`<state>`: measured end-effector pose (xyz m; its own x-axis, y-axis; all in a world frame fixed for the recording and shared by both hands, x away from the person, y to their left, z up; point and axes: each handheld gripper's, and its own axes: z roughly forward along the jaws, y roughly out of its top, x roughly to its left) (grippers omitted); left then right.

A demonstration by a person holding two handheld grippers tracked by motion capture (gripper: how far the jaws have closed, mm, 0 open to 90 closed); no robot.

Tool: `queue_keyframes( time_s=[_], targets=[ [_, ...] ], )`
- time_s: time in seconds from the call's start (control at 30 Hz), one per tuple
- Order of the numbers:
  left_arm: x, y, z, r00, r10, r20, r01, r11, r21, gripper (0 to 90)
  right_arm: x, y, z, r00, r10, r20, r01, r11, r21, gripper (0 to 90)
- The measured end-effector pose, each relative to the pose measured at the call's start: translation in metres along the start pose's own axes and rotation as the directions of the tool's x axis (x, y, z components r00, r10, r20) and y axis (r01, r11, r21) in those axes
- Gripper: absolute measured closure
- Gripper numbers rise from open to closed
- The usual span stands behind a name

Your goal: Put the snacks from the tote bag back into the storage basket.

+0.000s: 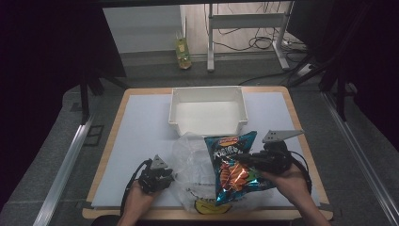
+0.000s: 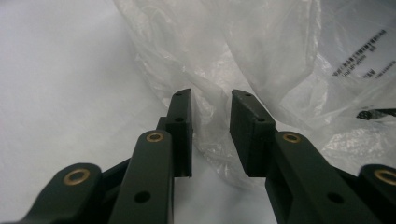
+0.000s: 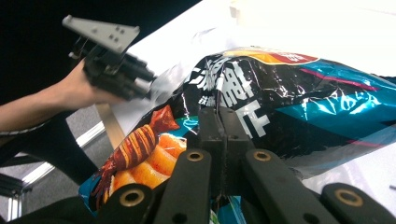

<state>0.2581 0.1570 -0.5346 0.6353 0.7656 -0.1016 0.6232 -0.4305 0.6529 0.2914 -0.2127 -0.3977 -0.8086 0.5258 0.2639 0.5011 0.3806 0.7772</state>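
The snack bag (image 1: pixel 234 165) hangs pinched in the right gripper (image 1: pixel 244 160), over the clear plastic bag (image 1: pixel 195 162) — in front of the white bin (image 1: pixel 208 111) on the table (image 1: pixel 141 132). The left gripper (image 1: pixel 165 173) sits at the plastic bag's left edge, jaws narrowly apart — film between them, unpressed.

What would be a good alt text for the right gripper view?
The right gripper is shut on a blue snack bag with shrimp artwork. Behind it, at upper left, a hand holds the left gripper over the white table.
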Motion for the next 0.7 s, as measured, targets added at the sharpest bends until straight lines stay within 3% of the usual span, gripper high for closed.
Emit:
queue_keyframes(
  time_s=[0.13, 0.17, 0.2, 0.33, 0.47, 0.57, 0.6, 0.7],
  targets=[
    [-0.004, -0.001, -0.006, 0.9999, 0.013, -0.004, -0.013, 0.9998, -0.015, 59.6, -0.005, 0.007, 0.005, 1.0000, 0.002, 0.006, -0.002, 1.000, -0.020, 90.0],
    [-0.004, -0.001, -0.008, 0.9998, 0.016, -0.006, -0.017, 0.9995, -0.028, 49.6, -0.008, 0.011, 0.008, 1.0000, 0.002, 0.009, -0.001, 0.999, -0.036, 90.0],
    [-0.004, -0.001, -0.010, 0.9996, 0.025, -0.011, -0.025, 0.9991, -0.034, 49.6, -0.008, 0.011, 0.008, 1.0000, 0.002, 0.009, -0.001, 0.999, -0.036, 90.0],
    [-0.005, -0.002, -0.019, 0.9987, 0.043, -0.028, -0.045, 0.9952, -0.087, 35.1, -0.014, 0.019, 0.014, 0.9999, 0.008, 0.015, -0.007, 0.998, -0.067, 90.0],
    [-0.003, -0.002, -0.025, 0.9994, 0.024, -0.024, -0.027, 0.9918, -0.125, 20.5, -0.020, 0.028, 0.022, 0.9998, 0.008, 0.019, -0.006, 0.995, -0.099, 90.0],
    [-0.002, -0.002, -0.028, 1.0000, 0.007, -0.003, -0.007, 0.9908, -0.135, 15.8, -0.022, 0.032, 0.024, 0.9997, 0.011, 0.020, -0.009, 0.994, -0.111, 90.0],
    [-0.002, -0.002, -0.028, 1.0000, 0.001, 0.004, 0.000, 0.9903, -0.139, 9.8, -0.023, 0.037, 0.026, 0.9995, 0.011, 0.029, -0.007, 0.993, -0.119, 90.0],
    [-0.004, -0.004, -0.032, 0.9999, -0.004, 0.011, 0.006, 0.9899, -0.142, 7.8, -0.025, 0.041, 0.028, 0.9993, 0.016, 0.033, -0.012, 0.991, -0.131, 90.0]
  ],
)
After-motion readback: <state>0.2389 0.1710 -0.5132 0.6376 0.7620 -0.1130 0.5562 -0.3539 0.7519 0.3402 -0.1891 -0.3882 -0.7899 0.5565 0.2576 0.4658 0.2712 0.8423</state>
